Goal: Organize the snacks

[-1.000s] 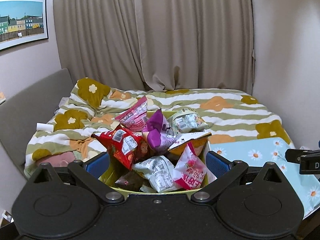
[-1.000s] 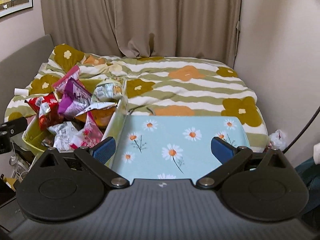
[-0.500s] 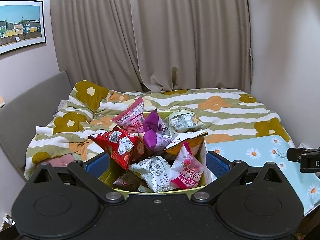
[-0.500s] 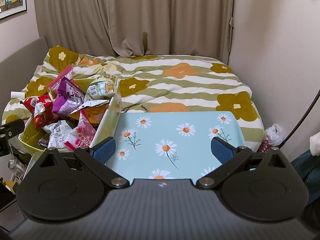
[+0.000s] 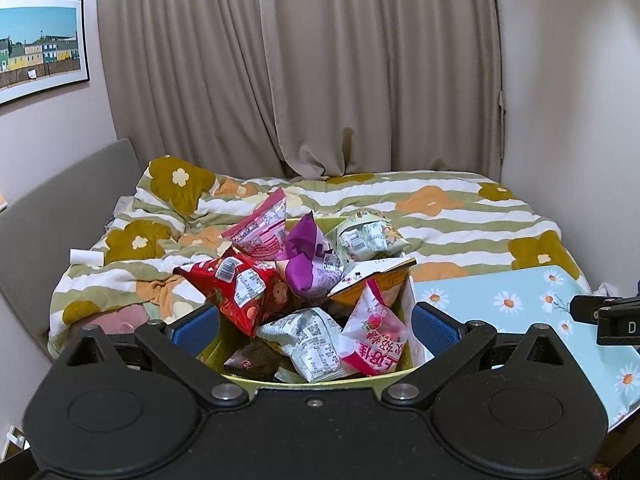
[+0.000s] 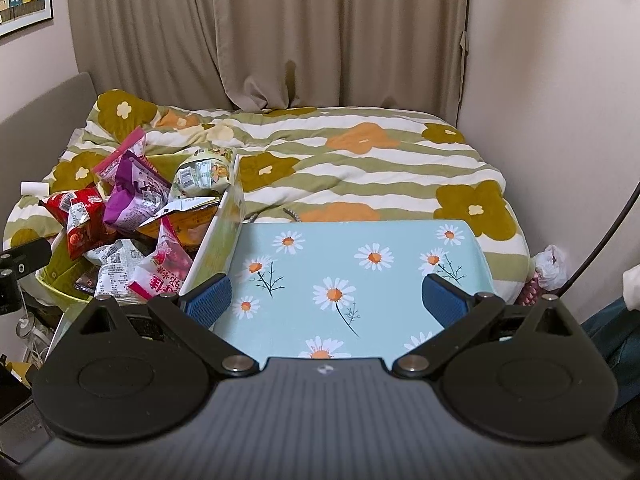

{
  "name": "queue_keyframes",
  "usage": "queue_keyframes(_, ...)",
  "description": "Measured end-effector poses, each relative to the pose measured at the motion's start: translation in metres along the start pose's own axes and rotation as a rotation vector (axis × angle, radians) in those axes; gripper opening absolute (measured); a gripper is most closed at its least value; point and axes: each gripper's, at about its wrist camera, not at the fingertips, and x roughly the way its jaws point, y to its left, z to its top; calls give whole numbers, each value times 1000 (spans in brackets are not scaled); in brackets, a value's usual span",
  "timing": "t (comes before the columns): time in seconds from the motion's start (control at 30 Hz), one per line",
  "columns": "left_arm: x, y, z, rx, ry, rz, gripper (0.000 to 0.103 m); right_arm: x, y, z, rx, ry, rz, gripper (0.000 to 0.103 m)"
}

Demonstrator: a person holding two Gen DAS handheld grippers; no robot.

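Observation:
A yellow-green box point(image 5: 362, 379) point(image 6: 60, 292) stands heaped with several snack bags: a red one point(image 5: 236, 290), a purple one point(image 5: 308, 260) point(image 6: 136, 192), a pink strawberry one point(image 5: 374, 346) point(image 6: 162, 270), a white one point(image 5: 314, 340) and a pale green one point(image 5: 366, 236) point(image 6: 202, 172). My left gripper point(image 5: 316, 322) is open just behind the box, its blue pads either side of the heap, holding nothing. To the right of the box my right gripper point(image 6: 326, 300) is open over a light blue daisy-print board point(image 6: 340, 272) point(image 5: 520, 300), with nothing between its fingers.
Behind lies a bed with a green-striped flowered duvet point(image 6: 360, 160) point(image 5: 420, 208), beige curtains point(image 5: 300, 68) and a grey headboard point(image 5: 52, 216) on the left. The wall point(image 6: 560, 100) closes the right side. A white bag point(image 6: 554, 264) and a black cable point(image 6: 604, 236) are at right.
Both cameras have tilted up and drawn back a little, so the box, snacks and board sit lower in view. Both grippers remain open and nothing was picked up.

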Motion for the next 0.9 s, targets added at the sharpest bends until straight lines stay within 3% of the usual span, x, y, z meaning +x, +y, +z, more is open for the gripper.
queue_keyframes(0.63, 3, 9, 1, -4, -9, -9, 103, 7, 7, 0, -9, 10, 8, 103)
queue_keyframes(0.8, 8, 6, 3, 43, -15, 36, 103, 9, 7, 1, -2, 12, 6, 103)
queue_keyframes(0.9, 12, 5, 5, 56, -25, 15, 103, 12, 8, 4, 7, 17, 2, 103)
